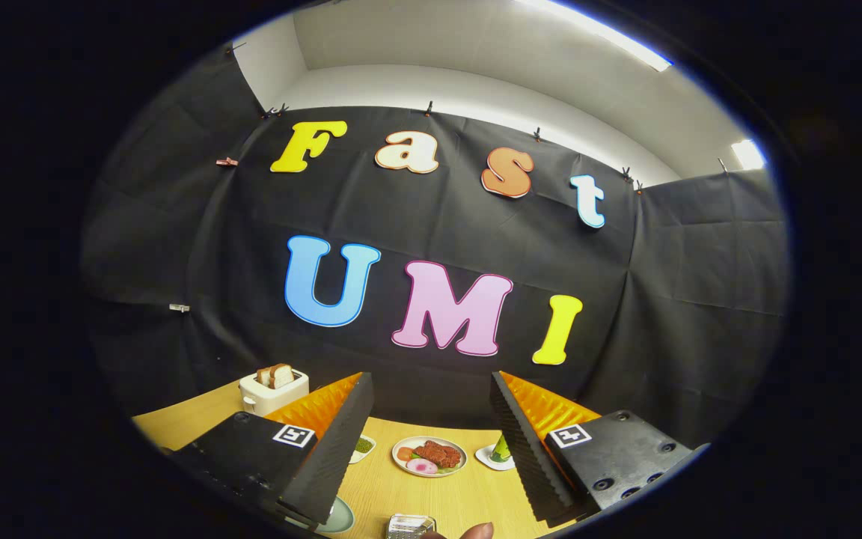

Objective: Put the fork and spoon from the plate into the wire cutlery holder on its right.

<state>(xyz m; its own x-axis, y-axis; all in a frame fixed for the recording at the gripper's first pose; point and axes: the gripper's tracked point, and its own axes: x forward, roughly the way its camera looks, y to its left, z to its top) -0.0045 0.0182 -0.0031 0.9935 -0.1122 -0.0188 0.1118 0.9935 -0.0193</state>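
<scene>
My gripper (431,382) is open, with a wide gap between its fingers, and is held well above the wooden table (468,498). Low between the fingers, near the table's front, the top of the metal wire cutlery holder (409,526) peeks into view. To its left, the rim of a grey-green plate (340,516) shows, mostly hidden behind the left finger (330,449). What lies on that plate is hidden. A person's fingertip (478,531) shows just right of the holder.
Farther back between the fingers sits a white plate of food (429,455). A small dish of greens (363,446) lies to its left, and a white dish with a green cone (500,453) to its right. A white toaster with bread (274,388) stands beyond the left finger.
</scene>
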